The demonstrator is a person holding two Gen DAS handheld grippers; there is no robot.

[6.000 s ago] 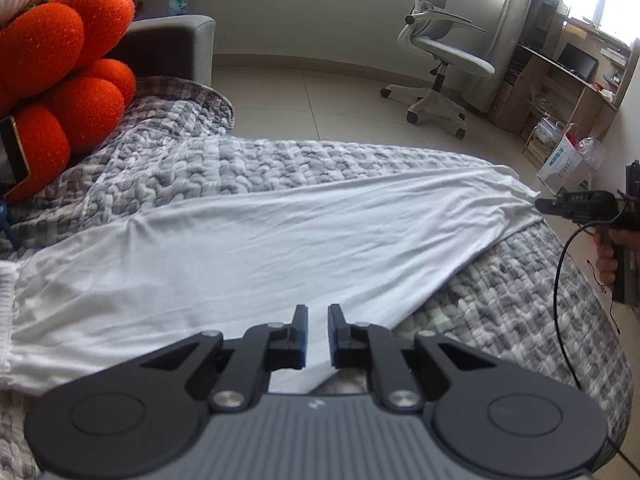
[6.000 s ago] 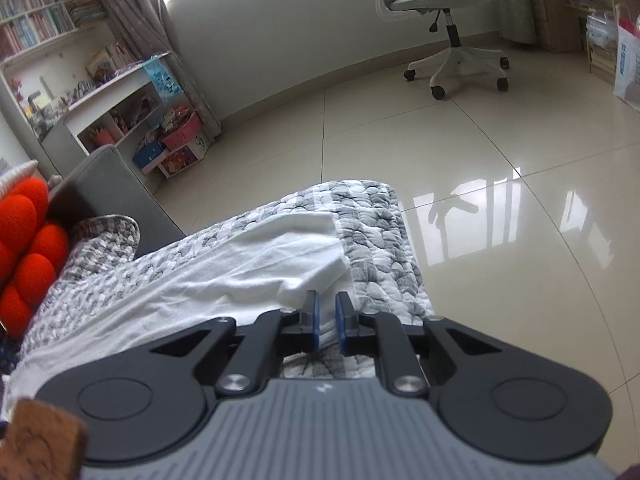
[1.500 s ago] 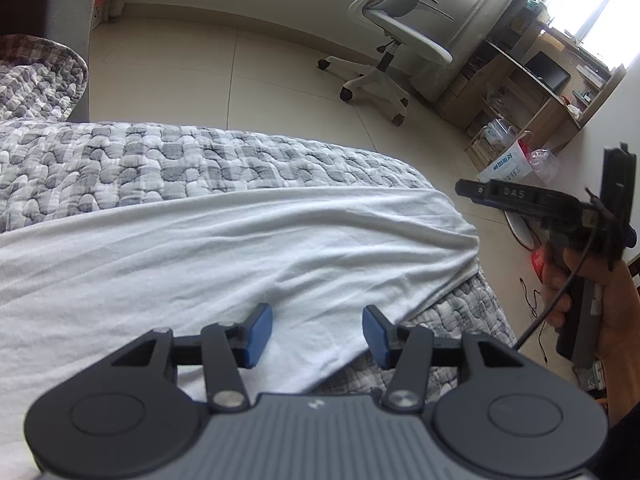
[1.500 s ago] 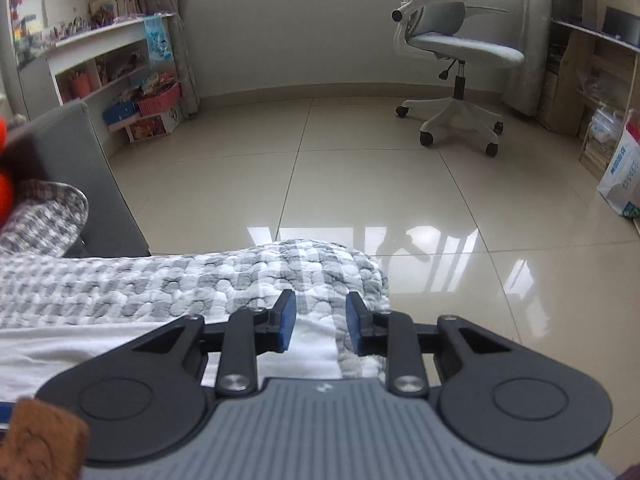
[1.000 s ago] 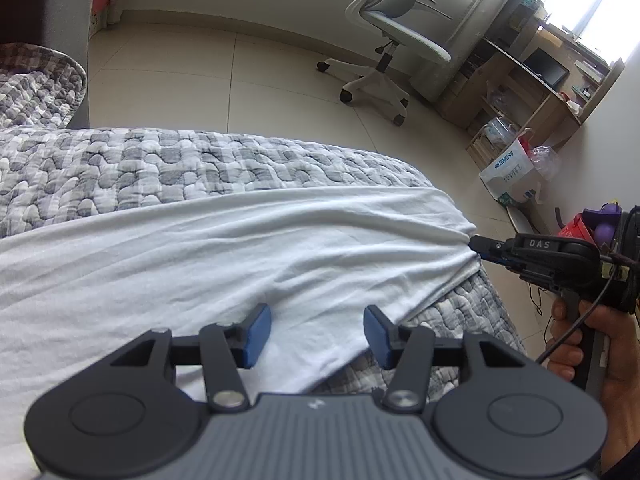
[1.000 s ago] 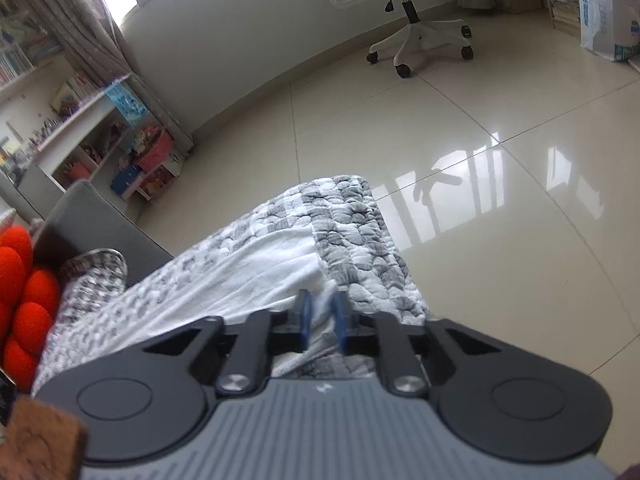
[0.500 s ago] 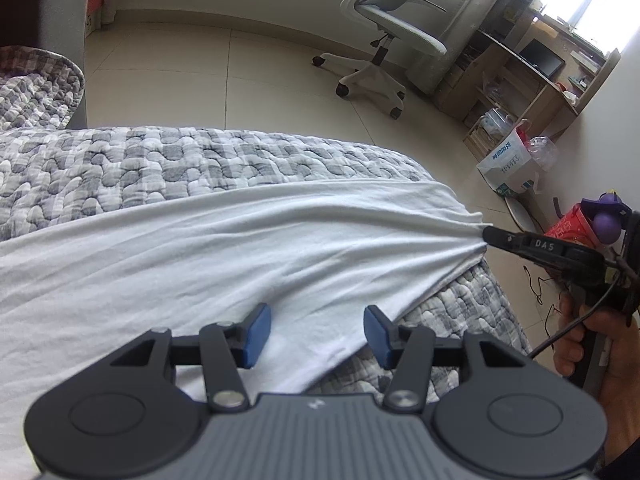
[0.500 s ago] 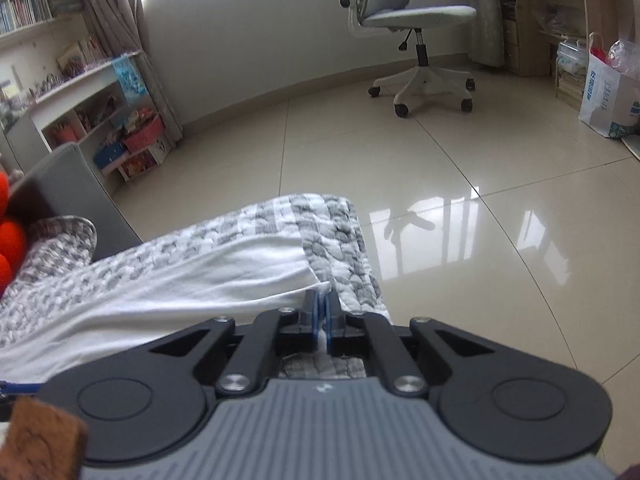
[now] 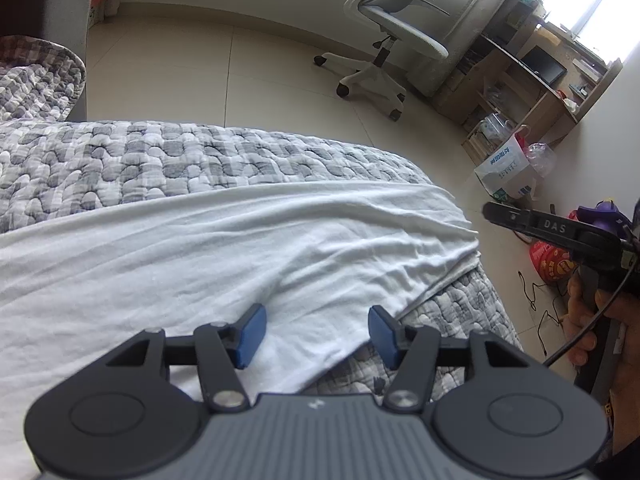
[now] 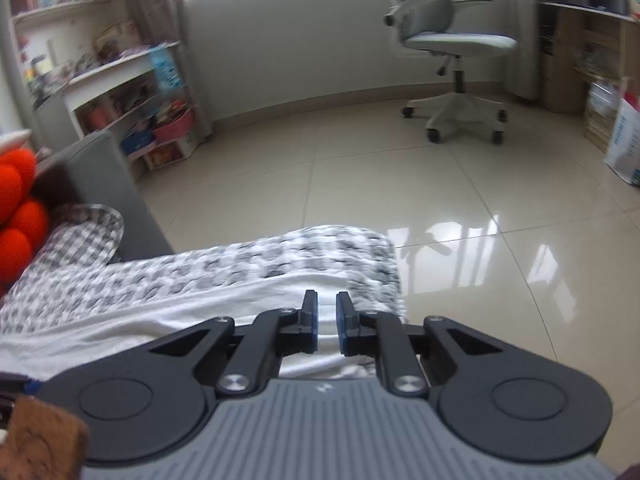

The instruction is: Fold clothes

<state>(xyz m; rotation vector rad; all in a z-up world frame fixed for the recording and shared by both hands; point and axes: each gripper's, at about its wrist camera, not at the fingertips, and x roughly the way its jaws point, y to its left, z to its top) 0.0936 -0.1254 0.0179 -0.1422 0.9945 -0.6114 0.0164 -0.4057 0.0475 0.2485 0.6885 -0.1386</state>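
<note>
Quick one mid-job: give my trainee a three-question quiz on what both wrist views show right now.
1. True or false: the left gripper has its fingers clamped on the white garment.
2. Which lies directly under the garment? A) bare floor B) grey patterned quilt C) desk
3. Fill in: the right gripper has just been opening, and its fingers stand slightly ____ with the garment's edge below them.

Key: 1 false, the fingers stand wide apart above the cloth; 2 B; 3 apart.
</note>
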